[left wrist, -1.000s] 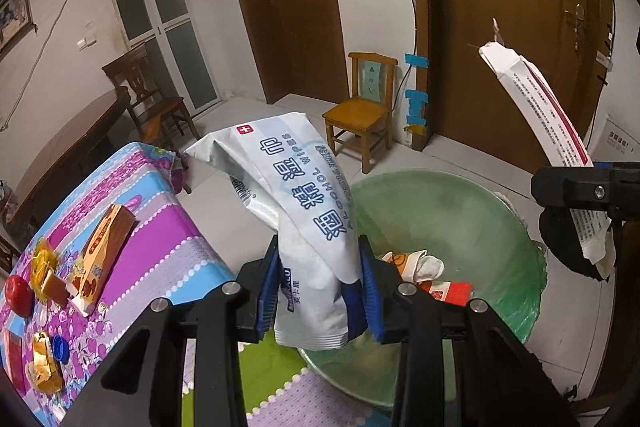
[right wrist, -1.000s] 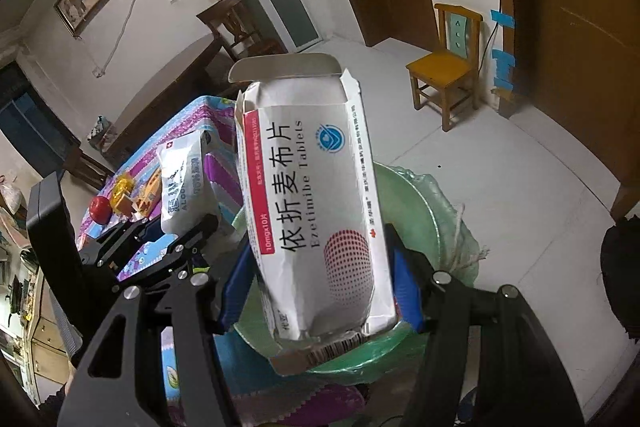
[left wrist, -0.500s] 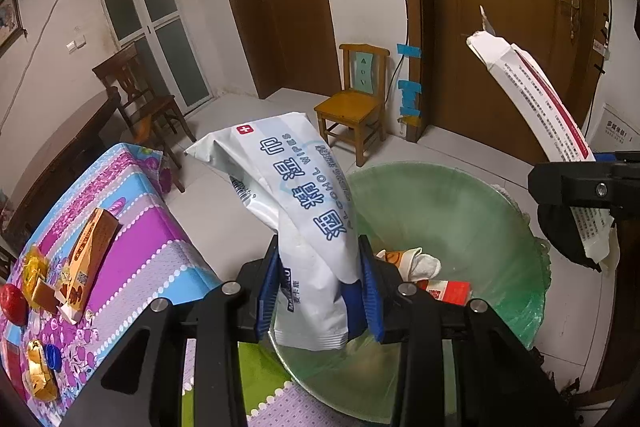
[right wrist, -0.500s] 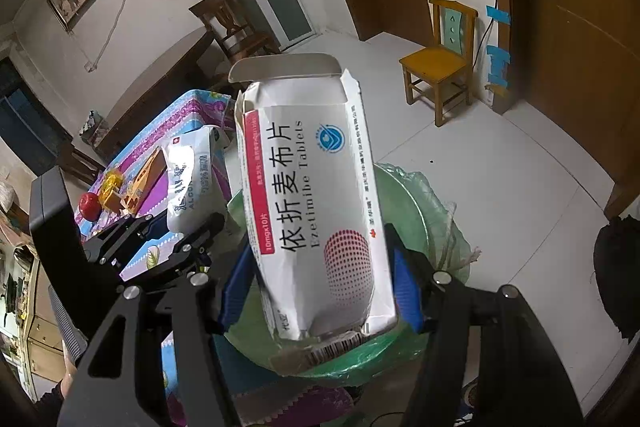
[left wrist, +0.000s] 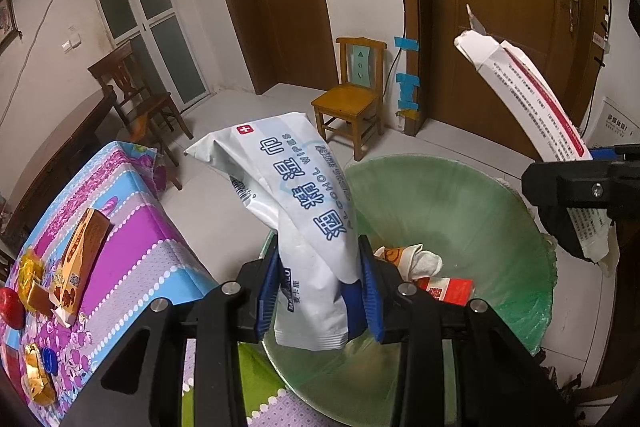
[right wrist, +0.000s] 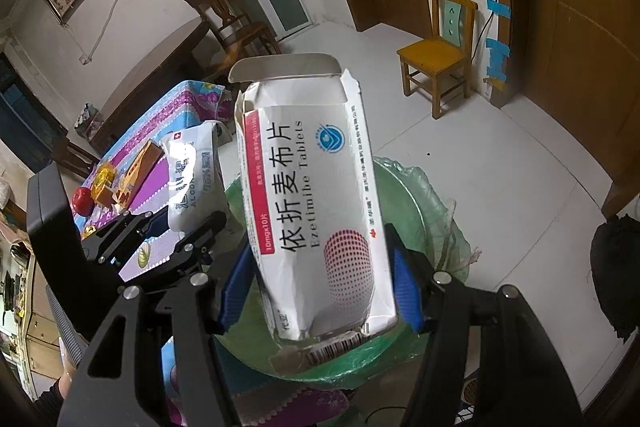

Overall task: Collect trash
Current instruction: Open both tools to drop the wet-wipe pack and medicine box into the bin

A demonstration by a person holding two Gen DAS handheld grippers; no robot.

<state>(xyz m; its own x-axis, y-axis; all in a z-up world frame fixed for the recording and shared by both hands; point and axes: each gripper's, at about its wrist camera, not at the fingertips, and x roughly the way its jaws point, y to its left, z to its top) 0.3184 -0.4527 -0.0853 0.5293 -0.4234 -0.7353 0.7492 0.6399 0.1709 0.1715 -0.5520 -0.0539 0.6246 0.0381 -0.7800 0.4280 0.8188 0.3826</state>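
Your left tongs (left wrist: 320, 291) are clenched on the alcohol wipes pack (left wrist: 296, 195), which stands above the near rim of the green-lined trash bin (left wrist: 460, 211). Your right tongs (right wrist: 320, 291) grip the tablet box (right wrist: 312, 195) (top flap open) over the same bin — at about 2 o'clock in the left view. More wrappers (left wrist: 76, 263) lie on the surface (left wrist: 132, 239) at 9 o'clock.

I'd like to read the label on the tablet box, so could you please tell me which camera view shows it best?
The right wrist view: the Ezetimibe tablet box faces the camera squarely, its printed front legible, held between the right gripper jaws. The left wrist view shows the box only edge-on at the right, with small print on a narrow side.
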